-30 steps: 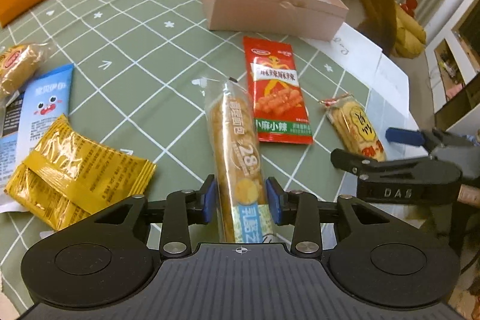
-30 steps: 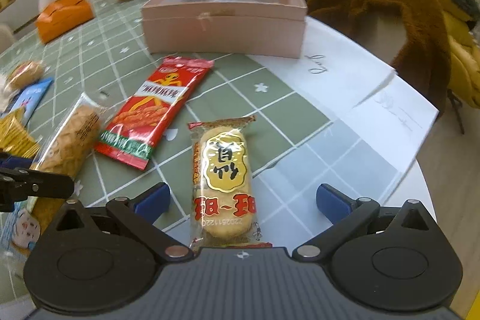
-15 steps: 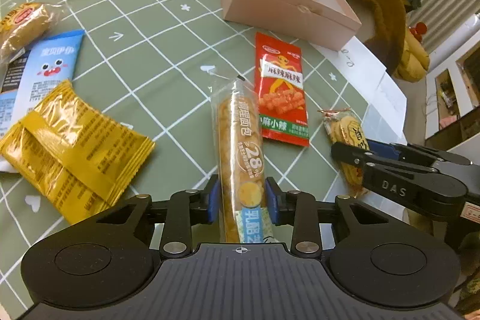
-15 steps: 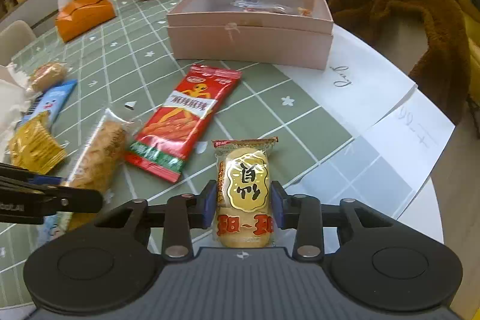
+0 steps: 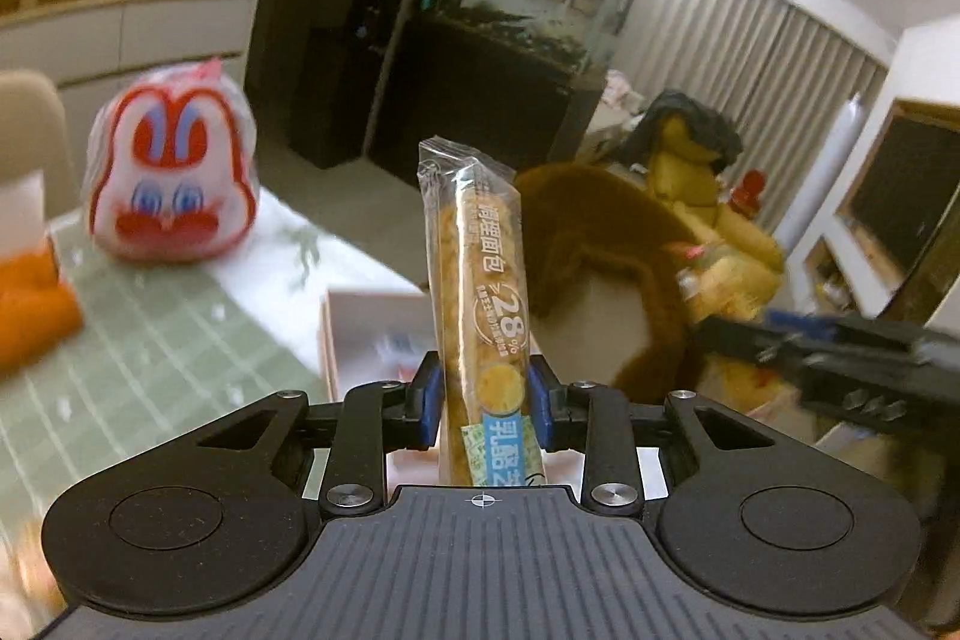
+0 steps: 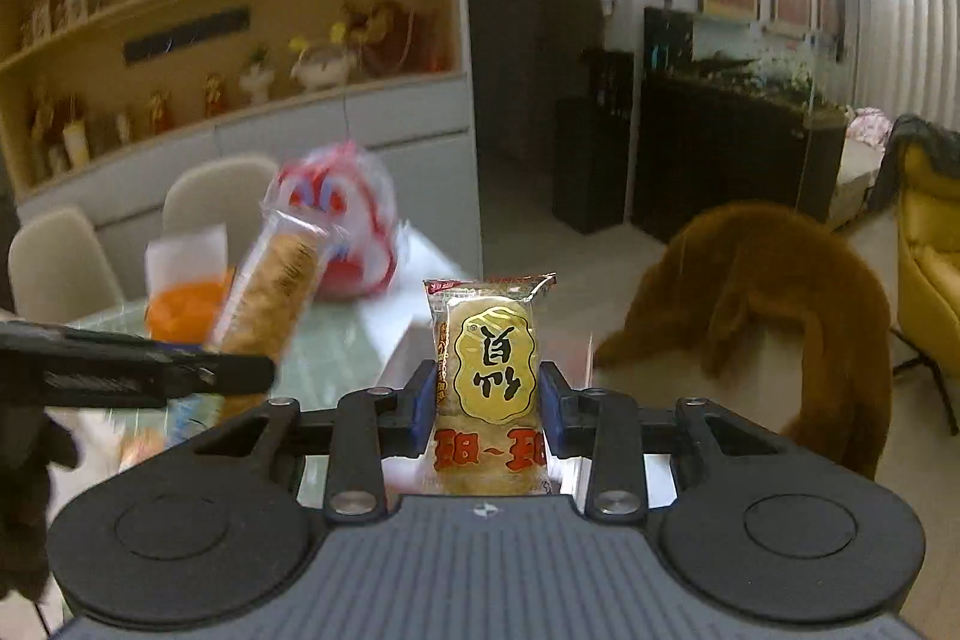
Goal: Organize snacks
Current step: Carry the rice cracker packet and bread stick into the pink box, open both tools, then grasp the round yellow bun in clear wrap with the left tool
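My left gripper (image 5: 483, 409) is shut on a long clear-wrapped bread stick packet (image 5: 477, 292) and holds it upright in the air above the table. The same packet (image 6: 273, 289) shows tilted in the right wrist view, held by the left gripper (image 6: 228, 376). My right gripper (image 6: 487, 409) is shut on a small rice cracker packet (image 6: 489, 370) with a gold label, also lifted. The pink box (image 5: 372, 334) lies below and ahead of the left gripper, open, with some snacks inside. The right gripper's side (image 5: 840, 346) shows at the right of the left wrist view.
A red and white rabbit-face bag (image 5: 171, 178) stands at the far side of the green checked tablecloth (image 5: 150, 358). An orange tissue pack (image 5: 30, 316) lies at the left. A brown furry coat (image 6: 756, 292) hangs over a chair on the right. Beige chairs (image 6: 60, 262) stand behind the table.
Both grippers have lifted their packets off the table and tilted upward, so the views now look across the room. The pink box is now close below the left gripper.
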Demonstrator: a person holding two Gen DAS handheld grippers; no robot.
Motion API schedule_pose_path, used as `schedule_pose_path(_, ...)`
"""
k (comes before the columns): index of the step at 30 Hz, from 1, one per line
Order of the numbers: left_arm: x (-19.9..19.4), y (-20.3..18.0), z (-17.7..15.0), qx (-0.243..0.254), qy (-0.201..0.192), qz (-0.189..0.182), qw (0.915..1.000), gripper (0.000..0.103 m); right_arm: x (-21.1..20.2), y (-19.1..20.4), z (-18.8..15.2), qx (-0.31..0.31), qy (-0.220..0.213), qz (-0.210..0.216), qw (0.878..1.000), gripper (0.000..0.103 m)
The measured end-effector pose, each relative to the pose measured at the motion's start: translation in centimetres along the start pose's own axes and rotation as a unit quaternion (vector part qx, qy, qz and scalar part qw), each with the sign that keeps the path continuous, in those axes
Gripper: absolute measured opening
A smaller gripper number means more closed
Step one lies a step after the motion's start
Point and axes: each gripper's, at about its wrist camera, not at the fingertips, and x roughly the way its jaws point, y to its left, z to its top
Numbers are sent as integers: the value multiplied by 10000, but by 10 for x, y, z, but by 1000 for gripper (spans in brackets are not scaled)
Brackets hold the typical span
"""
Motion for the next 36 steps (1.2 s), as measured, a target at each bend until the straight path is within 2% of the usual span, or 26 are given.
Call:
schedule_pose_path(4,41,13,17,33,21,-101,9999,34,38,-14,23,202,184,-70,9996,34)
schedule_pose_path(8,83,33,26,-272,205,-232,9992,34,82,-17,23,355,469,-144,9982,34)
schedule_pose_path(10,118,48,26,-547,324,-334,9974,35,110,-17,24,359,621,-258,9971,37)
schedule_pose_path(12,150,67,16,-734,720,-222,9945,36,140,-22,23,427,868,-321,9948,66)
schedule_pose_path(14,162,79,5,-922,810,-186,9923,36,161,-26,18,626,1087,-483,9909,68)
schedule_pose_path(16,159,88,-3,-987,812,-345,9912,36,165,-29,9,716,1184,-377,9897,68)
schedule_pose_path(18,145,94,-8,-1017,799,-377,9909,36,163,-28,-4,660,1269,-359,9891,75)
schedule_pose_path(24,107,103,-33,-885,1053,199,9903,35,155,-24,-52,709,1628,-344,9835,76)
schedule_pose_path(29,62,99,-82,-1112,1054,348,9876,35,142,-3,-88,1037,1799,-67,9782,76)
schedule_pose_path(36,3,87,-152,-1123,1264,736,9829,35,112,45,-139,815,1950,100,9774,77)
